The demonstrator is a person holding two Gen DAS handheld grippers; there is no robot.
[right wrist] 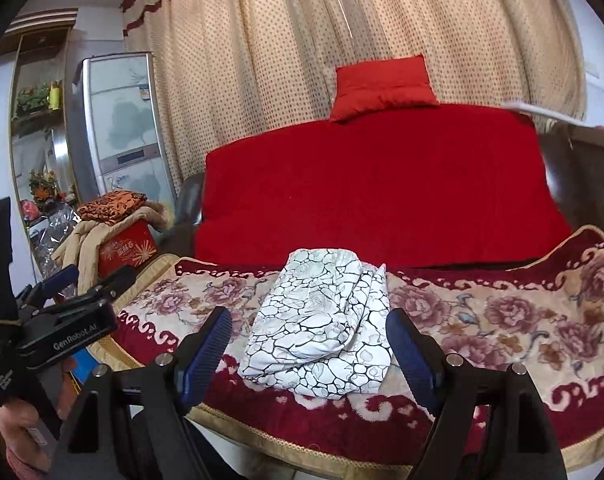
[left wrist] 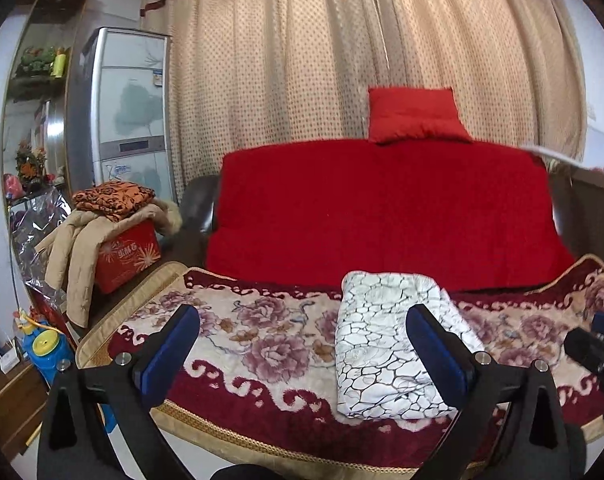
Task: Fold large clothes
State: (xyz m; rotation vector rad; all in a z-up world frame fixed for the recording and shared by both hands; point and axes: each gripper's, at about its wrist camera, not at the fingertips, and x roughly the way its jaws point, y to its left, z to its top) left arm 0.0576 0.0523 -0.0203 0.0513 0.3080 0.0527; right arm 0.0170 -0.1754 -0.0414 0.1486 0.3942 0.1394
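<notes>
A folded white garment with a black crackle print (left wrist: 397, 344) (right wrist: 321, 332) lies on the floral blanket (left wrist: 262, 344) (right wrist: 501, 320) that covers the sofa seat. My left gripper (left wrist: 302, 314) is open and hangs in front of the seat edge, apart from the garment, with nothing between its blue pads. My right gripper (right wrist: 309, 315) is also open and empty, facing the garment from the front without touching it. In the right wrist view the left gripper (right wrist: 98, 276) shows at the left edge, held by a hand (right wrist: 18, 432). The right gripper's tip (left wrist: 597, 340) peeks in at the left wrist view's right edge.
A red cover (left wrist: 381, 208) drapes the sofa back, with a red cushion (left wrist: 415, 114) on top. Left of the sofa a red box (left wrist: 128, 254) carries a beige coat (left wrist: 82, 248) and an orange patterned cloth (left wrist: 114, 196). A tall grey appliance (left wrist: 130, 112) and curtains (left wrist: 341, 40) stand behind.
</notes>
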